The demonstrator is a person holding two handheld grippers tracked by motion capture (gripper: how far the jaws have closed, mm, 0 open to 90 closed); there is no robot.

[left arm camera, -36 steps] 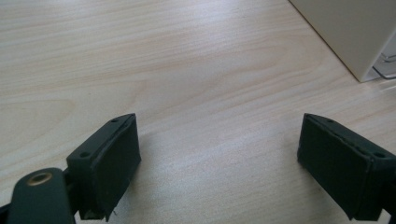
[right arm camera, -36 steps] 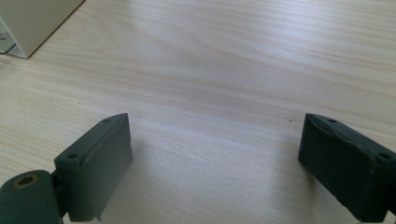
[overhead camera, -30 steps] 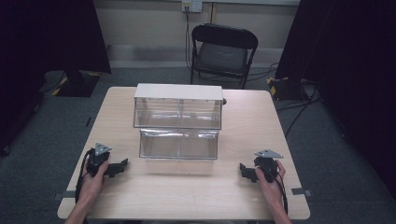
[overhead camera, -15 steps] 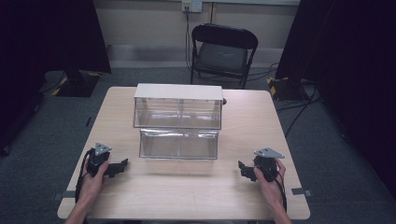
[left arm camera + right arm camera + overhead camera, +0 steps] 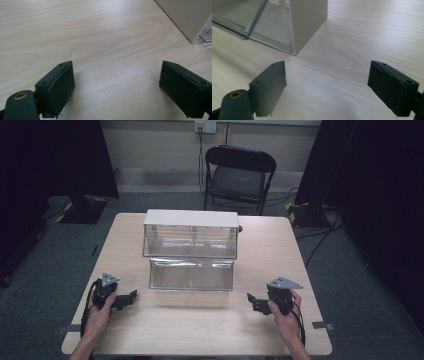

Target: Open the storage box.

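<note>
- Two grippers rest low over the wooden counter (image 5: pixel 200 320), one in each of the person's hands, both near the front edge.
- The left gripper (image 5: pixel 131 296) sits at about 8 o'clock on the counter; its jaws stand wide apart, with bare wood between them and nothing held.
- In the left gripper view, the jaws frame plain counter, and a pale corner of the drawer unit (image 5: pixel 190 17) shows at 1 o'clock, well apart from the jaws.
- The right gripper (image 5: pixel 253 301) sits at about 4 o'clock on the counter; its jaws are also spread wide and hold nothing.
- In the right gripper view, the white side wall and clear front of the drawer unit (image 5: pixel 308 22) lie at 11 o'clock, near the jaws but not touching them.
- The drawer unit (image 5: pixel 190 240) stands at the counter's middle, between the two grippers and farther back; its lower clear drawer (image 5: pixel 192 274) is pulled out toward the person.
- A black folding chair (image 5: pixel 237 175) stands beyond the counter at 12 o'clock.
</note>
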